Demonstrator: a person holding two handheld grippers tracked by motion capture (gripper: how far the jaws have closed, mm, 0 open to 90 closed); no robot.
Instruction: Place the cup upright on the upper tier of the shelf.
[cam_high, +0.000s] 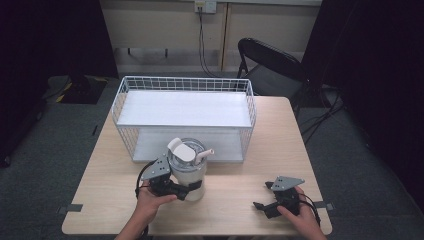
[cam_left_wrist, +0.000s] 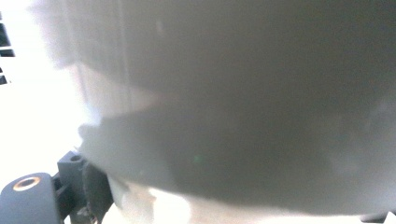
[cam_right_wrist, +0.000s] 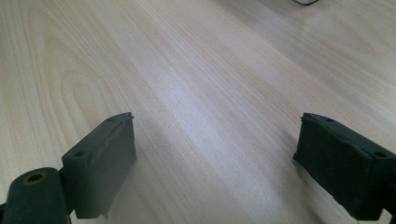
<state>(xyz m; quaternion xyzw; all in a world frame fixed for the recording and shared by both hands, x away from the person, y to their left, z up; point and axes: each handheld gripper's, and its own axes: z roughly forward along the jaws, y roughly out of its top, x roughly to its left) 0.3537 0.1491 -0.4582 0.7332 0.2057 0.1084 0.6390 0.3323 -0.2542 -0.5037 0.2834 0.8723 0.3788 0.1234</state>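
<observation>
In the high view, the left gripper (cam_high: 186, 190) clasps a white cylindrical jug with a flip lid (cam_high: 188, 167), which stands on the light wooden table (cam_high: 235, 210) before a white wire basket (cam_high: 185, 116). The right gripper (cam_high: 263, 196) hovers well apart.

The left gripper view shows the jug's grey-white wall (cam_left_wrist: 243, 102) pressed close.

In the right gripper view, the jaws gape wide over bare wood (cam_right_wrist: 196, 93), holding nothing.

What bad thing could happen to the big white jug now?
1. The left gripper clamps the tall white plastic jug with the flip-top lid low on its body, so it might tip if lifted quickly.
2. The white wire basket shelf stands just behind the jug; its spout could catch the wires.
3. The right gripper rests open on the pale wooden table, too far away to steady anything.
</observation>
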